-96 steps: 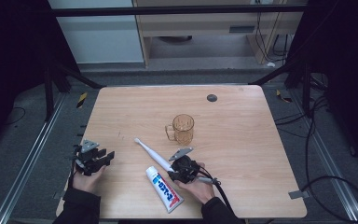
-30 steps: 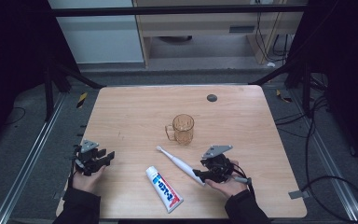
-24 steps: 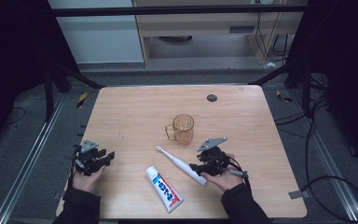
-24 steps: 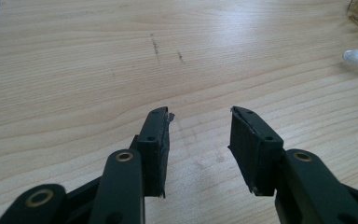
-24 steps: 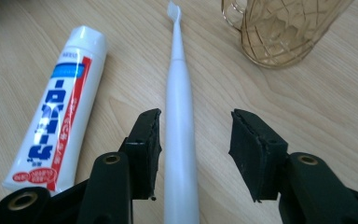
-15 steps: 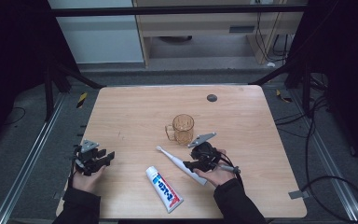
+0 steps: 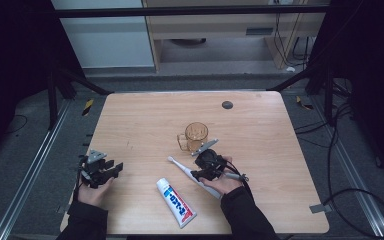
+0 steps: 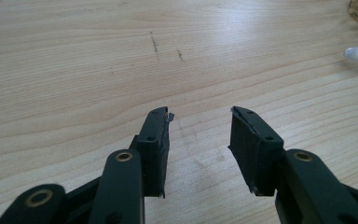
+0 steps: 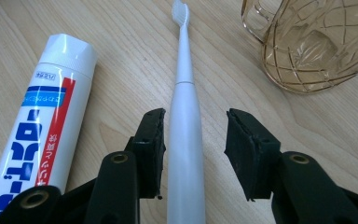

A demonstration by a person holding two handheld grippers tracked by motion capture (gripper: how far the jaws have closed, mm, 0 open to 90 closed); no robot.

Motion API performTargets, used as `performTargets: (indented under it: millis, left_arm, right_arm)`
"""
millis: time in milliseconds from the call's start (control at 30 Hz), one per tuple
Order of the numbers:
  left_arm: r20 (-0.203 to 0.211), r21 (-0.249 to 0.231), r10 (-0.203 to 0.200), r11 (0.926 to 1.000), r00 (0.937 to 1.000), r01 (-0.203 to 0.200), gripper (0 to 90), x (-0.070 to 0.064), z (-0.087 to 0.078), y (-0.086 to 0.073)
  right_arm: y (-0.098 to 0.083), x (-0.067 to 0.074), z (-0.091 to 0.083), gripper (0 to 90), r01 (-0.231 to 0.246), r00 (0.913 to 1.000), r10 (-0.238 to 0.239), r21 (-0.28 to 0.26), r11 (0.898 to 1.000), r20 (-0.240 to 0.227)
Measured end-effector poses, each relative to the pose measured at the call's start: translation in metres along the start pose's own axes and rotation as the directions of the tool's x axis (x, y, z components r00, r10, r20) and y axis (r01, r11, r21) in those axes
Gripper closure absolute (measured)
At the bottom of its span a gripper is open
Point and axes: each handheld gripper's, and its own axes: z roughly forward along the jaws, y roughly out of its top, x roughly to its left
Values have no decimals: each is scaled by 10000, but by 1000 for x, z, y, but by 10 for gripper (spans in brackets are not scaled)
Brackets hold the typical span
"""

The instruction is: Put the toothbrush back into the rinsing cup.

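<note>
Toothbrush [image 9: 184,140] lies flat, lower centre of right gripper view, between spread jaws of right gripper [image 9: 193,154], which have just been closing, pads not yet pressing. Light, stiff, slick plastic; grip thick handle, not bristles.

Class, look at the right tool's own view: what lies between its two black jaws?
The white toothbrush handle lies lengthwise between the right tool's open jaws, nearer one jaw, on the wooden table. The right gripper view shows this.
</note>
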Motion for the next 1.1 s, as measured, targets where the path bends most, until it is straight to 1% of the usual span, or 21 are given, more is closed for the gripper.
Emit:
performTargets:
  millis: [467, 567, 767, 1100]
  left_arm:
    - [15, 35, -23, 10000, 10000, 23, 565, 0, 0, 0]
    - [22, 55, -20, 10000, 10000, 20, 564, 0, 1, 0]
    - [31, 72, -18, 10000, 10000, 18, 564, 1, 1, 0]
    - [36, 95, -10, 10000, 10000, 10, 563, 1, 1, 0]
  right_arm:
    - [12, 1, 20, 586, 117, 9999, -114, 723, 9973, -56]
    - [14, 1, 26, 586, 170, 9998, -165, 985, 9950, -68]
    - [14, 1, 33, 588, 233, 9997, -224, 1233, 9921, -88]
    - [14, 3, 41, 593, 157, 9998, -141, 1597, 9870, -109]
